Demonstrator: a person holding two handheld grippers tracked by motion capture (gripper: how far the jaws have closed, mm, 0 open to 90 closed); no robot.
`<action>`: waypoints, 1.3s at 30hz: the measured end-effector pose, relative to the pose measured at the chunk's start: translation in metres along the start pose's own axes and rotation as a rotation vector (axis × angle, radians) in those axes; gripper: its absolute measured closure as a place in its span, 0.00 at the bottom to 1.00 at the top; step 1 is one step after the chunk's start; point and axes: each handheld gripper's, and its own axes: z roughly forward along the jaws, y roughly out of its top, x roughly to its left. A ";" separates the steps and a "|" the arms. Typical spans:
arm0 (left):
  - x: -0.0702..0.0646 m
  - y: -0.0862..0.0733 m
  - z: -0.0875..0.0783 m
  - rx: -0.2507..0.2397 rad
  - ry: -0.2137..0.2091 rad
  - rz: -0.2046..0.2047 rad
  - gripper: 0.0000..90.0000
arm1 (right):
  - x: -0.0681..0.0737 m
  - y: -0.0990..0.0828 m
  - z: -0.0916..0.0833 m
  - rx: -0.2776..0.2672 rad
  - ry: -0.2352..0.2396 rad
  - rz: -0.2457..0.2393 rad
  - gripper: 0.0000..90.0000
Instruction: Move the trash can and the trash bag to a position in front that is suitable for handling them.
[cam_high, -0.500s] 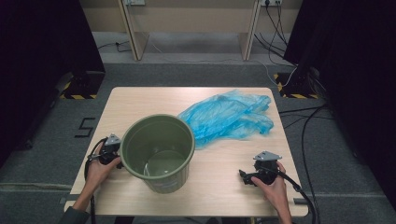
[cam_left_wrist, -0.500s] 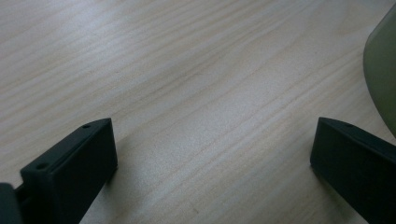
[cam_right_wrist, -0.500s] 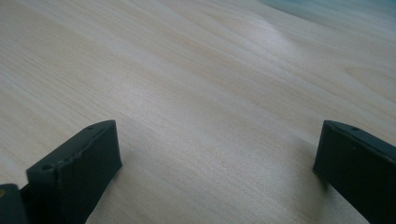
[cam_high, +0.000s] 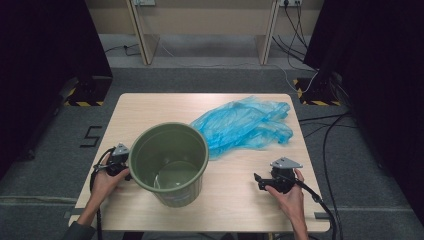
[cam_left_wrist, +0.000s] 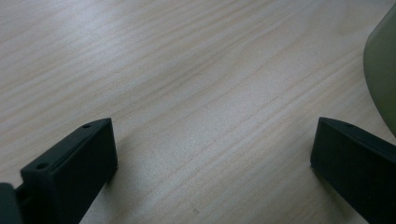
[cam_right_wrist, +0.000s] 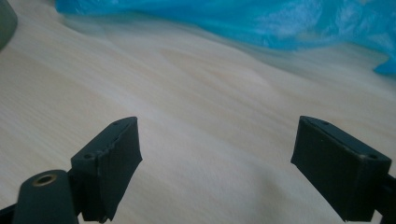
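A green bucket (cam_high: 170, 162) stands upright near the front of the wooden table (cam_high: 150, 107), with nothing visible inside. A crumpled blue plastic bag (cam_high: 242, 126) lies flat behind it to the right. My left gripper (cam_high: 120, 161) rests on the table just left of the bucket, held by a hand. In the left gripper view its jaws stand wide apart over bare wood, the bucket wall (cam_left_wrist: 383, 74) at the right edge. My right gripper (cam_high: 262, 181) rests near the front right, open and empty, and points toward the blue bag (cam_right_wrist: 261, 21).
Cables trail from both grippers over the front table edge. Table legs, floor cables and yellow-black striped bases (cam_high: 320, 97) stand beyond the table's far side. Bare wood lies between the bucket and my right gripper.
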 end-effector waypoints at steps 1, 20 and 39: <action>0.000 0.000 0.000 0.000 0.000 0.000 0.00 | 0.004 0.009 0.002 -0.010 0.001 -0.001 0.17; 0.000 0.000 0.000 0.000 0.000 0.000 0.00 | 0.061 0.089 0.070 -0.054 0.052 -0.077 0.17; 0.000 0.000 0.000 0.000 0.000 0.000 0.00 | 0.070 0.095 0.132 0.053 0.126 -0.152 0.85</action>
